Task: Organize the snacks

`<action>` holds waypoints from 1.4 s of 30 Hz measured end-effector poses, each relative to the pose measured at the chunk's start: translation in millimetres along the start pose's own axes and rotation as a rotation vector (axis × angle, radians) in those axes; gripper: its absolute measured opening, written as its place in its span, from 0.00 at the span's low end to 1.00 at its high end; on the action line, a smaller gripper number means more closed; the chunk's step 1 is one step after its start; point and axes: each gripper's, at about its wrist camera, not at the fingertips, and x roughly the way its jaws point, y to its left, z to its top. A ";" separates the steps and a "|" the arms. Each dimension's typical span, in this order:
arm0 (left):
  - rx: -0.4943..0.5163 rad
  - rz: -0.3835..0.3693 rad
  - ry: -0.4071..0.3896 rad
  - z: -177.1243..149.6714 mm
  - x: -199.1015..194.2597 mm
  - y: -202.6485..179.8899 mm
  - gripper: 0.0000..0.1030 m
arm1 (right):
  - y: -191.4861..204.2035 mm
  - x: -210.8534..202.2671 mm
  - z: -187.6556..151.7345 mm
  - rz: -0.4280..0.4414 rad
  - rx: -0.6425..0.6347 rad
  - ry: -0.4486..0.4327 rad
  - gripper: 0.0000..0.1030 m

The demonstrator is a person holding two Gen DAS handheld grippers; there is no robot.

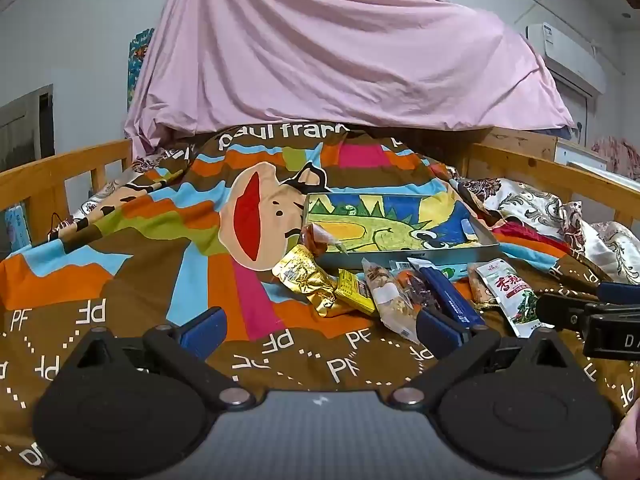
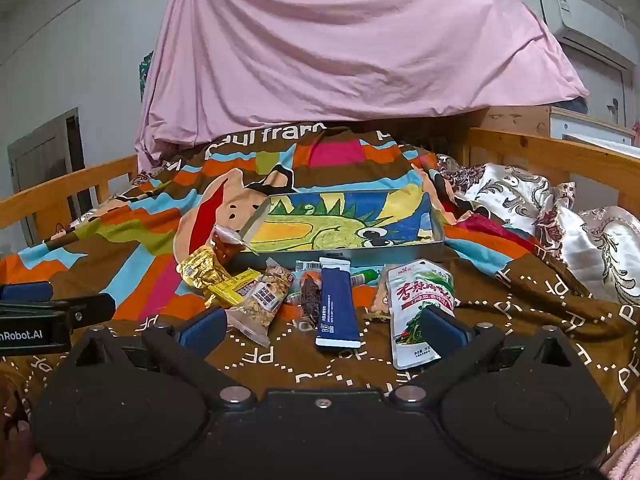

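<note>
Several snack packets lie in a row on the colourful bedspread in front of a shallow metal tray [image 1: 460,255] [image 2: 438,236] with a dinosaur picture inside. Among them are a gold foil packet [image 1: 306,276] [image 2: 200,270], a yellow packet [image 1: 354,290] [image 2: 232,288], a granola bar [image 1: 392,300] [image 2: 262,300], a dark blue sachet [image 1: 450,294] [image 2: 336,304] and a white-green vegetable pouch [image 1: 514,292] [image 2: 418,308]. An orange packet [image 1: 318,238] [image 2: 226,242] leans on the tray's left corner. My left gripper [image 1: 320,326] is open and empty, low over the spread. My right gripper [image 2: 320,326] is open and empty just before the packets.
A wooden bed rail [image 1: 52,176] [image 2: 560,148] runs along both sides. A pink sheet [image 1: 340,52] hangs behind the bed. Crumpled floral satin bedding [image 2: 560,216] lies right of the tray. Bare bedspread [image 1: 120,280] stretches to the left of the snacks.
</note>
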 end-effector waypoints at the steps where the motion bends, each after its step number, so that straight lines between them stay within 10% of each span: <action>1: -0.010 -0.004 -0.005 0.1 -0.2 0.2 1.00 | 0.0 0.1 -0.1 -0.001 -0.001 0.001 1.00; 42: -0.024 0.016 0.038 -0.7 4.5 2.7 1.00 | -0.2 1.6 -1.1 0.005 -0.002 0.014 1.00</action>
